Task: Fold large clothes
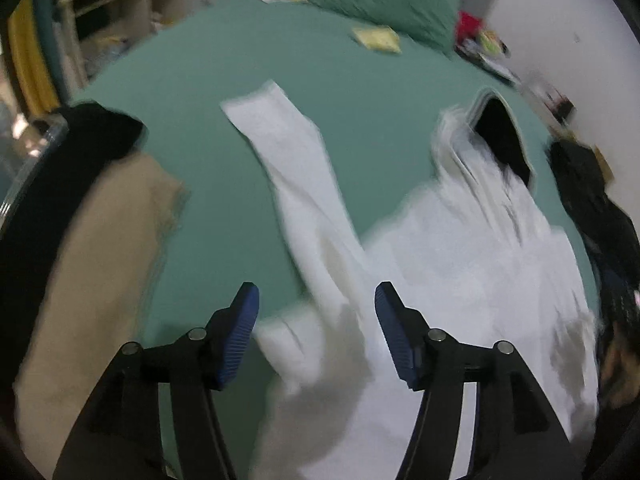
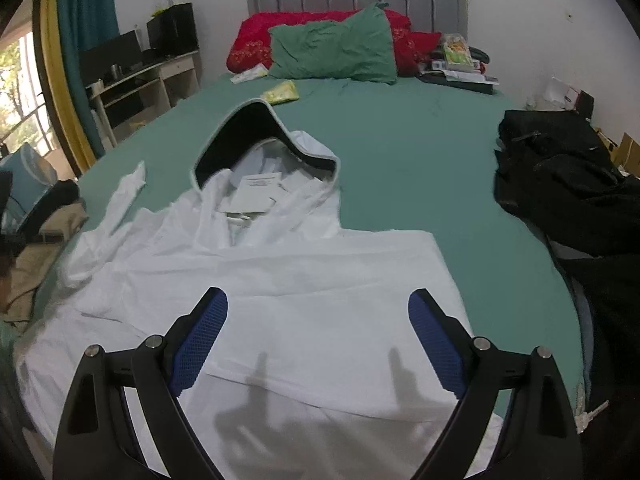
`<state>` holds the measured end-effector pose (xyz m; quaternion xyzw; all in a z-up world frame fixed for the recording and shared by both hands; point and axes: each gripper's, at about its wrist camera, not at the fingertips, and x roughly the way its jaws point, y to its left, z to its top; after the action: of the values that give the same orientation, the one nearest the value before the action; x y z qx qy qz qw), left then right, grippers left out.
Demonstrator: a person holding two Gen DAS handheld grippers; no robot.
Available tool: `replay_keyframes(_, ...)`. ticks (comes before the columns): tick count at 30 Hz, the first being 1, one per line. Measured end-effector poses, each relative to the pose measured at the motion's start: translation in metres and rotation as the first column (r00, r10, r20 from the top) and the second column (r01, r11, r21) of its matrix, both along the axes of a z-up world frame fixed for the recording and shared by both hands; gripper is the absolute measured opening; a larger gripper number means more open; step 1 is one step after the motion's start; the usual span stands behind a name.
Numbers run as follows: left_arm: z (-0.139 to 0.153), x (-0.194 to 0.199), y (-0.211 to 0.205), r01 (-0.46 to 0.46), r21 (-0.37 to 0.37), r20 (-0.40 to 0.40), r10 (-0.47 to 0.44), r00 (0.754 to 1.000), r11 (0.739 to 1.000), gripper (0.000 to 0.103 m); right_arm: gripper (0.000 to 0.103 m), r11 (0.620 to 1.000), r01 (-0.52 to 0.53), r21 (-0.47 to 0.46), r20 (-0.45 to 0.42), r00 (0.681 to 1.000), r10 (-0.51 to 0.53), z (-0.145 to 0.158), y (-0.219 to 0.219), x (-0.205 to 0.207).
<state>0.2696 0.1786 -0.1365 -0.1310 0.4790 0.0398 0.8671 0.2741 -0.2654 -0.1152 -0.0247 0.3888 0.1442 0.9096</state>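
Below both grippers | white hoodie (image 2: 280, 280) (spread flat) | left gripper (image 1: 317, 300) apart | right gripper (image 2: 318, 304) apart

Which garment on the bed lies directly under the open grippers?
The white hoodie, spread flat with its dark-lined hood; the black garment and tan garment lie off at the bed's edges.

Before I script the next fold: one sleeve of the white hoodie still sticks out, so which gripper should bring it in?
Left. The left gripper hangs open over the outstretched sleeve. The right gripper is open above the hoodie's body, away from it.
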Motion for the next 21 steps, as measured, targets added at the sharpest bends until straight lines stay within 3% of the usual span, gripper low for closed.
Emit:
replay_keyframes(2, -0.006, 0.027, 0.014, -0.044, 0.021, 0.026, 0.043, 0.999, 0.999, 0.064, 0.092, 1.000, 0.006, -0.003, -0.015, 1.000, -0.006, -0.003, -0.003, 0.003)
replay_keyframes(6, -0.034, 0.090, 0.027, -0.086, 0.026, 0.006, 0.086, 0.996, 0.996, 0.064, 0.092, 0.999, 0.028, -0.034, -0.037, 0.999, -0.029, -0.012, -0.005, 0.011)
replay_keyframes(10, -0.068, 0.124, 0.028, -0.103, 0.051, -0.006, 0.103, 0.995, 0.993, 0.063, 0.092, 0.998, 0.028, -0.056, -0.049, 0.998, -0.030, -0.017, -0.002, 0.018)
replay_keyframes(11, -0.065, 0.123, 0.026, -0.096, 0.077, 0.035, 0.093, 0.995, 0.992, 0.048, 0.092, 0.998, 0.022, -0.057, -0.044, 0.999, -0.024, -0.017, -0.002, 0.018)
replay_keyframes(12, -0.063, 0.126, 0.024, -0.057, 0.070, 0.035, 0.054, 0.998, 0.996, 0.012, 0.092, 0.998, 0.020, -0.062, -0.036, 0.999, -0.023, -0.017, -0.001, 0.018)
replay_keyframes(13, -0.062, 0.126, 0.021, -0.035, 0.057, 0.023, 0.033, 0.999, 0.998, 0.002, 0.092, 0.997, 0.023, -0.069, -0.040, 0.999, -0.026, -0.017, 0.001, 0.019)
replay_keyframes(16, -0.040, 0.112, 0.025, -0.066, 0.023, 0.086, 0.064, 0.994, 0.998, 0.002, 0.092, 0.999, -0.001, -0.046, -0.029, 1.000, -0.001, -0.013, 0.004, 0.016)
replay_keyframes(21, 0.041, 0.079, 0.011, -0.125, 0.013, 0.266, 0.117, 0.957, 0.992, 0.002, 0.092, 1.000, 0.000, -0.012, 0.010, 1.000, 0.000, 0.002, -0.001, 0.004)
